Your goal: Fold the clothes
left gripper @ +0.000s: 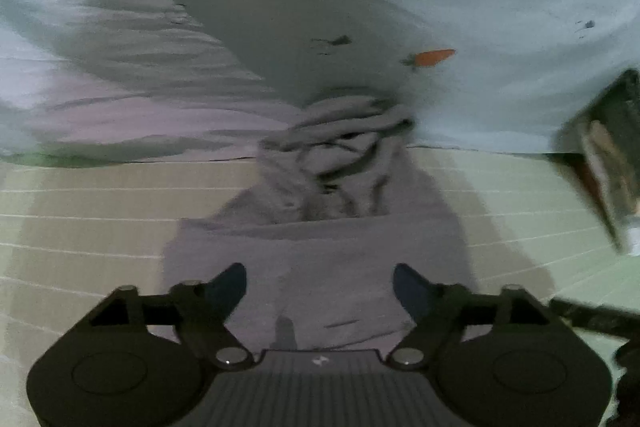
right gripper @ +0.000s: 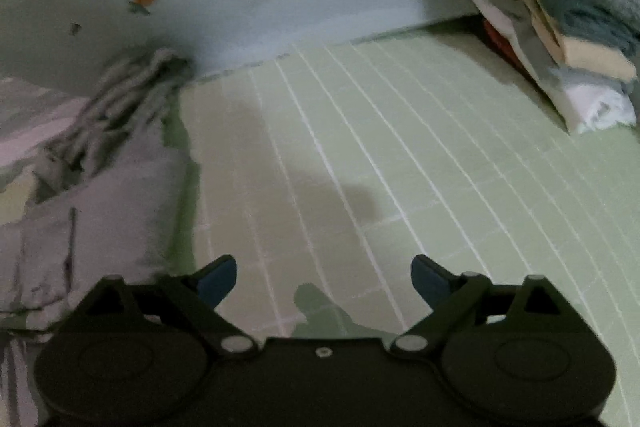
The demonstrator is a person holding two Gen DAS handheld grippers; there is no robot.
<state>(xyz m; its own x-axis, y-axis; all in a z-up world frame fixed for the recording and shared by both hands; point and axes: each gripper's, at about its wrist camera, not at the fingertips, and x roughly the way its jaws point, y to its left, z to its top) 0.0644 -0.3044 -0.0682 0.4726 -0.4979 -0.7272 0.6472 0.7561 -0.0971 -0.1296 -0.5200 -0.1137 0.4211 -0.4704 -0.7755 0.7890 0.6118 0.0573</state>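
Two black two-finger grippers, both spread wide, nothing between the blue pads of either. Left gripper hangs over a pale mauve-grey soft garment lying on a light green mat with white grid lines; garment's far end is bunched into twisted folds at the mat edge, against a pale blue sheet printed with orange carrots. Right gripper is over bare mat, garment just to its left. Stack of folded clothes, peach, white and grey-blue, far right, well apart. Frames blurry.
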